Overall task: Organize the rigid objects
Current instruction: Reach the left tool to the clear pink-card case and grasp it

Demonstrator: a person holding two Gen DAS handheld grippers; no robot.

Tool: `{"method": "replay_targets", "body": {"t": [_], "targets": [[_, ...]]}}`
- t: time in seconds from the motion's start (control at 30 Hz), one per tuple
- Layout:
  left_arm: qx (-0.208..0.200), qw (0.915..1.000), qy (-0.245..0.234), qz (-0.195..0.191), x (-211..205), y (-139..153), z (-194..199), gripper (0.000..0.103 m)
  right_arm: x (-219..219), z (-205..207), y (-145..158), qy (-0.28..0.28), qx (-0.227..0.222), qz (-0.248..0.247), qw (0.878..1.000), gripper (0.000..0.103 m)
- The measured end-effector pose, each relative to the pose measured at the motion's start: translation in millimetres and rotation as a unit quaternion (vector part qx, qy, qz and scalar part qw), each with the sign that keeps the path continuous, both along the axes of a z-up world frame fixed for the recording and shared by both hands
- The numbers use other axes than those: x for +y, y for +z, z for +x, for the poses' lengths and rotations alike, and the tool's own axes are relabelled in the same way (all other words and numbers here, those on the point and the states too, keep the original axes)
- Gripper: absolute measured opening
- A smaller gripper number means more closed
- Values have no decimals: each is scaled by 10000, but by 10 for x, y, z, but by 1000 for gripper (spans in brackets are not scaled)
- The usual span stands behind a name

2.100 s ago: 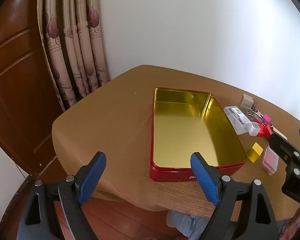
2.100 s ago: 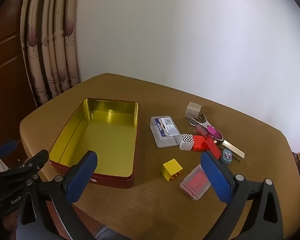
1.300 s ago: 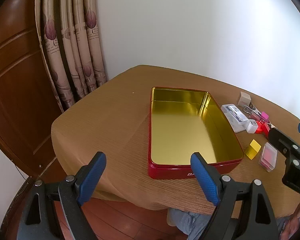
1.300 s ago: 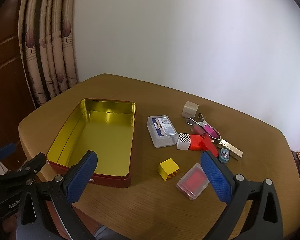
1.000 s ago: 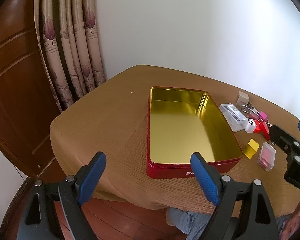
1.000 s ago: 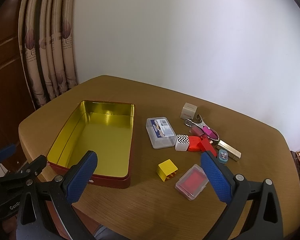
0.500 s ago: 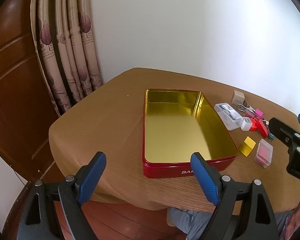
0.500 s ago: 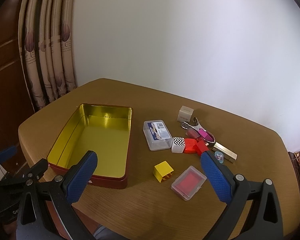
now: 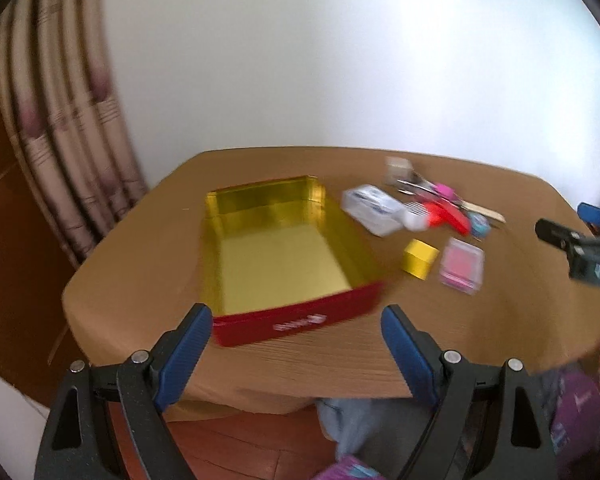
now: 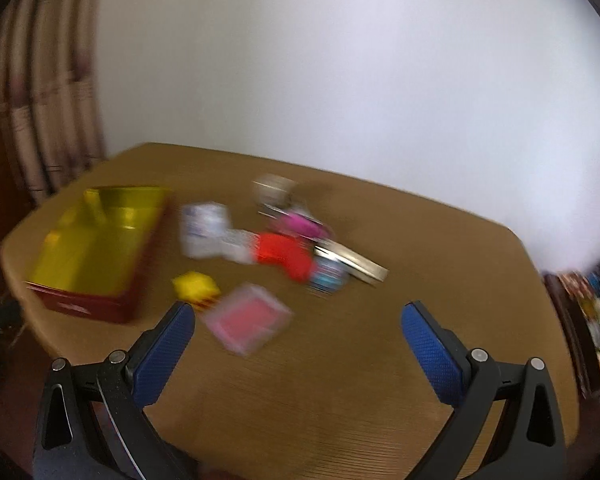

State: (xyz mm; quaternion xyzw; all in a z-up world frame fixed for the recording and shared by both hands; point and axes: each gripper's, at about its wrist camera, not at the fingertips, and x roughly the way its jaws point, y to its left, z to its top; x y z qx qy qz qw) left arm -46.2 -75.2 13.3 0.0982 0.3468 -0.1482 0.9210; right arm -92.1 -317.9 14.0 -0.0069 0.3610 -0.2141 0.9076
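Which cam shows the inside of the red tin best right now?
Left wrist. It looks nearly straight down the length of the red tin, so the whole gold floor and far wall show, with only mild blur. The right wrist view has the tin at the left edge, oblique and heavily smeared.

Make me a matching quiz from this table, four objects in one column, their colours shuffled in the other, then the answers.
Objects:
1. open tin
2. small block
3. clear flat case
4. left gripper

Colours:
A. blue pads
B. pink inside
C. red outside, gold inside
D. yellow

Pairs: 1-C, 2-D, 3-B, 4-A
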Motion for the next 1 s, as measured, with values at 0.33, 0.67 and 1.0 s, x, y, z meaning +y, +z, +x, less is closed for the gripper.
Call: {"method": "replay_targets", "body": {"t": [0.33, 0.67, 1.0], "targets": [[1078, 9902, -873, -175, -786, -132, 130, 89, -1168, -416, -333, -962, 399, 439, 9936, 103], [1594, 9702, -1820, 107, -1656, -191, 404, 89, -1472, -395, -780, -901, 816, 766, 9896, 103], [1715, 9455, -2483, 1226, -2413, -506, 798, 89, -1808, -531, -976, -1100, 808, 1536, 9786, 103]]}}
